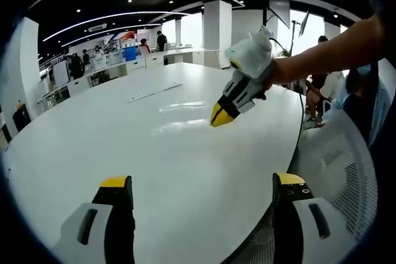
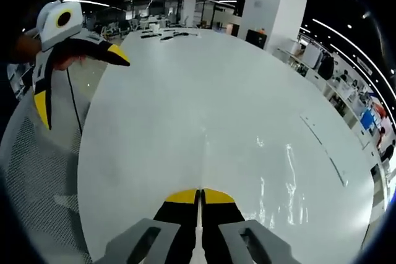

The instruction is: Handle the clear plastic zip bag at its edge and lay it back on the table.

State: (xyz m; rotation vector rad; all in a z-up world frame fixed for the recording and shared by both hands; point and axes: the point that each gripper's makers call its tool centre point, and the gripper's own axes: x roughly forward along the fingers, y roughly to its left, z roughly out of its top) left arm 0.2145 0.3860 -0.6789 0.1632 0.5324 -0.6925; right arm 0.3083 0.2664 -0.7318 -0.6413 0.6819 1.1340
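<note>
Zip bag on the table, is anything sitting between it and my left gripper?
Nothing visible does. Bare white table lies between the open left gripper and the clear zip bag. The right gripper, jaws shut, has its tip at the bag's right end in the left gripper view.
</note>
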